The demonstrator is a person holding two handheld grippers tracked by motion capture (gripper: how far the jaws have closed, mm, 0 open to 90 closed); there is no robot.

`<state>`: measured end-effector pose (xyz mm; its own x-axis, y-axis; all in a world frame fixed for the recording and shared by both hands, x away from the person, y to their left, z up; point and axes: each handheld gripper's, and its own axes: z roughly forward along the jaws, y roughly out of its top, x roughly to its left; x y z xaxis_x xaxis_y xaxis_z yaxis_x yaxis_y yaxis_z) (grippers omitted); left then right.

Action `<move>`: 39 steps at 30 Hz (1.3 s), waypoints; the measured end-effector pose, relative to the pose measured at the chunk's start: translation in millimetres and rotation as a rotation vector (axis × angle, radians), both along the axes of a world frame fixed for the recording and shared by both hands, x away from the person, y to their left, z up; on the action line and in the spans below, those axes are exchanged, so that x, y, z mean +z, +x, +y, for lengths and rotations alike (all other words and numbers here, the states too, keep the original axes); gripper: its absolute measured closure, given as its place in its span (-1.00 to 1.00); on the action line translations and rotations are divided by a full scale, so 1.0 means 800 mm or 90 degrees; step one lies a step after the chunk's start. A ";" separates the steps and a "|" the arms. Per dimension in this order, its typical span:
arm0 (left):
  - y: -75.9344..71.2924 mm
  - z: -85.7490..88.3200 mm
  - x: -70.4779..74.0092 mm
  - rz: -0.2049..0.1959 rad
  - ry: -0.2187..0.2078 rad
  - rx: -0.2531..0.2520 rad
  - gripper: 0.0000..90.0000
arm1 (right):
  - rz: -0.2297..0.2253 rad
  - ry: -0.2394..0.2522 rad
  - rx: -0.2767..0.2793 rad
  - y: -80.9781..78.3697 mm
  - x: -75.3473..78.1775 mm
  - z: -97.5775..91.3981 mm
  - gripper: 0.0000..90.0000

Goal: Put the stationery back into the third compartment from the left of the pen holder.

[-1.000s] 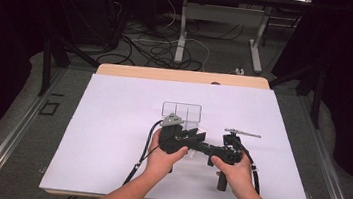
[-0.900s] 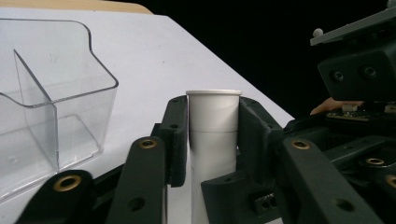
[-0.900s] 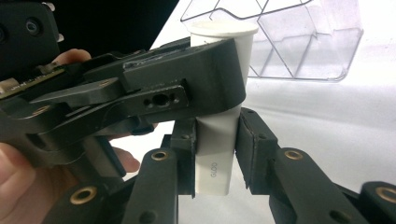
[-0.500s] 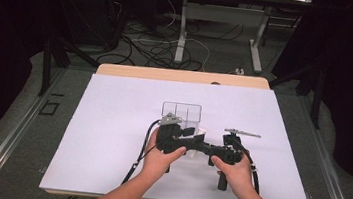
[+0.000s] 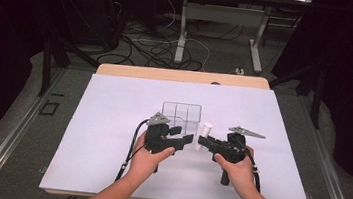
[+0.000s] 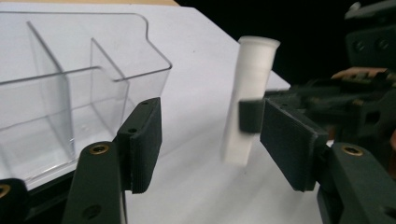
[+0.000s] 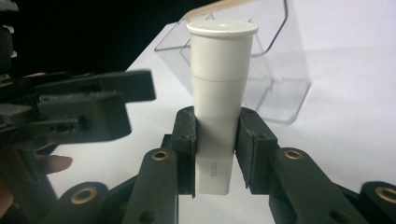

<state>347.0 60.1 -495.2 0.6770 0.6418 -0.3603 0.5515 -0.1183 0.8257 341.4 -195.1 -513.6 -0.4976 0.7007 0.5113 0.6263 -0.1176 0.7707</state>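
High view: a person's two hands meet at the middle of a white table (image 5: 106,172), each holding a black two-jaw gripper. The right gripper (image 7: 215,140) is clamped on the lower part of a small white capped tube (image 7: 219,93), held upright above the tabletop, just beside a clear plastic divided tray (image 5: 181,114). The left gripper (image 6: 210,140) faces it; its jaws have just been opening and stand apart with nothing between them, the tube a little beyond. The tube looks light, rigid and smooth, so probably slippery; squeezing its straight lower wall, below the wider cap, seems the safest hold.
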 end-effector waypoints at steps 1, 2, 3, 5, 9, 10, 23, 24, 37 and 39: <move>-0.001 0.003 -0.001 -0.005 0.003 0.005 -0.17 | -0.019 -0.006 0.000 0.001 0.001 -0.001 0.56; 0.000 0.007 -0.002 -0.007 0.006 0.006 -0.18 | -0.028 -0.010 -0.004 0.001 0.003 -0.001 0.56; 0.000 0.011 -0.003 -0.008 0.010 0.012 -0.20 | -0.038 -0.011 -0.006 0.001 0.005 -0.002 0.56; 0.000 0.019 -0.004 -0.006 0.009 0.023 -0.25 | -0.076 -0.032 -0.006 0.002 0.009 -0.002 0.56; -0.001 0.037 -0.005 -0.018 0.040 0.028 -0.32 | -0.138 -0.061 0.001 0.005 0.019 -0.003 0.56; -0.001 0.042 -0.005 -0.014 0.046 0.029 -0.34 | -0.146 -0.066 -0.002 0.008 0.022 -0.002 0.56; -0.003 0.104 -0.002 -0.005 0.074 0.104 -0.37 | -0.222 -0.103 -0.007 0.039 0.050 0.021 0.56; -0.003 0.108 -0.003 -0.003 0.074 0.108 -0.39 | -0.223 -0.105 -0.007 0.041 0.050 0.023 0.56; -0.002 0.133 -0.008 0.018 0.069 0.152 -0.77 | -0.258 -0.136 -0.018 0.067 0.045 0.045 0.56; -0.001 0.134 -0.009 0.018 0.072 0.157 -0.80 | -0.262 -0.141 -0.018 0.071 0.043 0.047 0.56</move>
<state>346.5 167.3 -502.7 0.4861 0.8234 -0.2927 0.5973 -0.0685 0.7991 398.4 -157.5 -479.3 -0.6066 0.7872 0.1117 0.2620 0.0653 0.9629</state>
